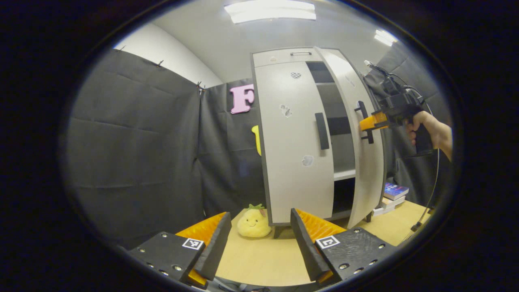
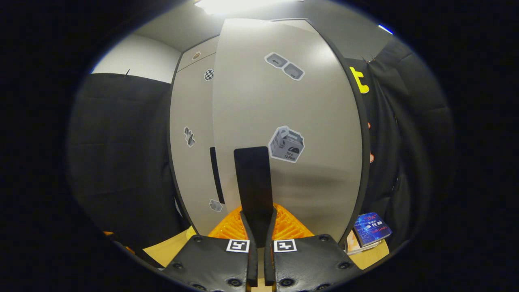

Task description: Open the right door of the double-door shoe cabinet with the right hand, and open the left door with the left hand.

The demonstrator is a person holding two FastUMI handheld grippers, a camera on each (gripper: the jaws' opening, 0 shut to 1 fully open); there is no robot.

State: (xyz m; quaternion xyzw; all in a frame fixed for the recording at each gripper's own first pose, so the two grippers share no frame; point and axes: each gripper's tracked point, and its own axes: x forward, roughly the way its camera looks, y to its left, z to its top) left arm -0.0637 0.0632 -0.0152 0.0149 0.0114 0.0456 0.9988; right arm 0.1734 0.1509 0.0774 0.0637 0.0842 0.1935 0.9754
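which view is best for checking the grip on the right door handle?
Right gripper view: the handle runs up from between the closed fingers of the right gripper, close up. Left gripper view shows the handle small, side-on, on the half-open door.

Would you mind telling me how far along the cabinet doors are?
The right door is partly open, and the right gripper is shut on its handle. The left door is closed; the left gripper is open, short of it.
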